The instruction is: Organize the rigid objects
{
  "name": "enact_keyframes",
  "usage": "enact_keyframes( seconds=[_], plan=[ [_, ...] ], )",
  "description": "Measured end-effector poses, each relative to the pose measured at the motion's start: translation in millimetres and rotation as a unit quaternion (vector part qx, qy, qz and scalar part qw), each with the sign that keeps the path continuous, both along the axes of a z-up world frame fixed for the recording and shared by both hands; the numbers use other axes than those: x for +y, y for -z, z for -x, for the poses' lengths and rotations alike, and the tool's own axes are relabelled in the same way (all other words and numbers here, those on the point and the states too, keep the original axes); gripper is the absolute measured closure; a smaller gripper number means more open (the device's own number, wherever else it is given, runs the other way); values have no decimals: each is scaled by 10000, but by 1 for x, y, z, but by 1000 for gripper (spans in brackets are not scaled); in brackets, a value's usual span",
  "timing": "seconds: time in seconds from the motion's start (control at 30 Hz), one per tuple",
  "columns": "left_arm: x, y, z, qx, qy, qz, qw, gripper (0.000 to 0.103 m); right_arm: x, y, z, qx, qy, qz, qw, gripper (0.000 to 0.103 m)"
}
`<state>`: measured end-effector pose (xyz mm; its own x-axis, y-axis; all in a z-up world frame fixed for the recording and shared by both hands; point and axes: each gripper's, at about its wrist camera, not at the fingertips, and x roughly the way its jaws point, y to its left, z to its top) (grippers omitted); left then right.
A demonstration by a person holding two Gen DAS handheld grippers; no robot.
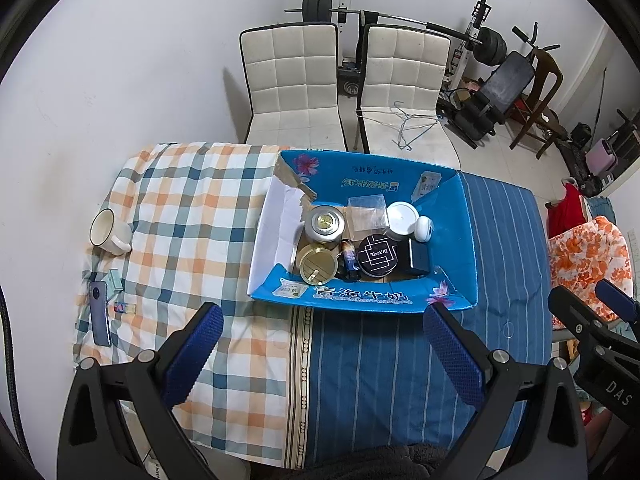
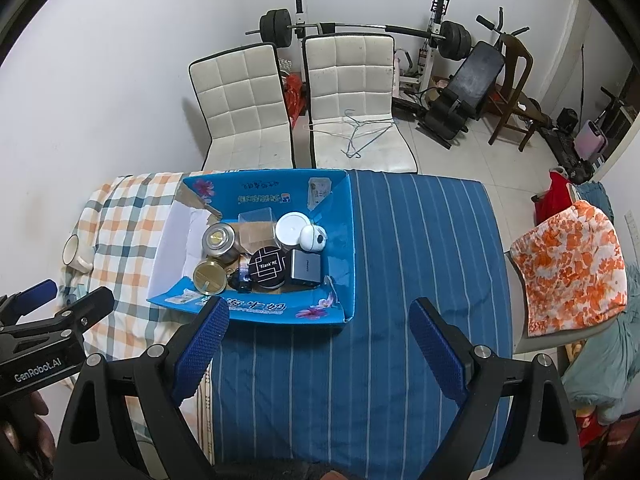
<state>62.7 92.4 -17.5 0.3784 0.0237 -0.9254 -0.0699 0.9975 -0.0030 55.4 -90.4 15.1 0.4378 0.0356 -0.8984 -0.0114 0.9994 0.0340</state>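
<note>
A blue cardboard box (image 1: 464,236) (image 2: 344,240) sits on the table and holds several items: two round tins (image 1: 325,222) (image 2: 218,239), a black round case (image 1: 377,257) (image 2: 268,269), a white jar (image 1: 402,216) (image 2: 291,229), a grey block (image 2: 306,267) and a clear plastic box (image 1: 366,212). On the checked cloth at the left lie a white mug (image 1: 109,232), a phone (image 1: 100,312) and two small flat items (image 1: 114,280). My left gripper (image 1: 320,330) hangs open just short of the box's near wall. My right gripper (image 2: 318,322) is open too, over the striped cloth.
Two white chairs (image 1: 292,80) (image 2: 352,92) stand behind the table. Weight equipment (image 1: 492,80) and a wooden chair fill the back right. An orange-flowered cloth (image 2: 572,272) drapes a seat at the right. The blue striped cloth (image 2: 420,280) lies bare to the box's right.
</note>
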Motion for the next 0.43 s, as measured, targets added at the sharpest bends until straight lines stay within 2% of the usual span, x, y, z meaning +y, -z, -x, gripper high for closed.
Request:
enact_keyframes(
  seconds=[0.43],
  plan=[
    [0, -4, 0, -62, 29, -61, 10000, 0, 2, 0, 2, -13, -16, -2, 10000, 9]
  ],
)
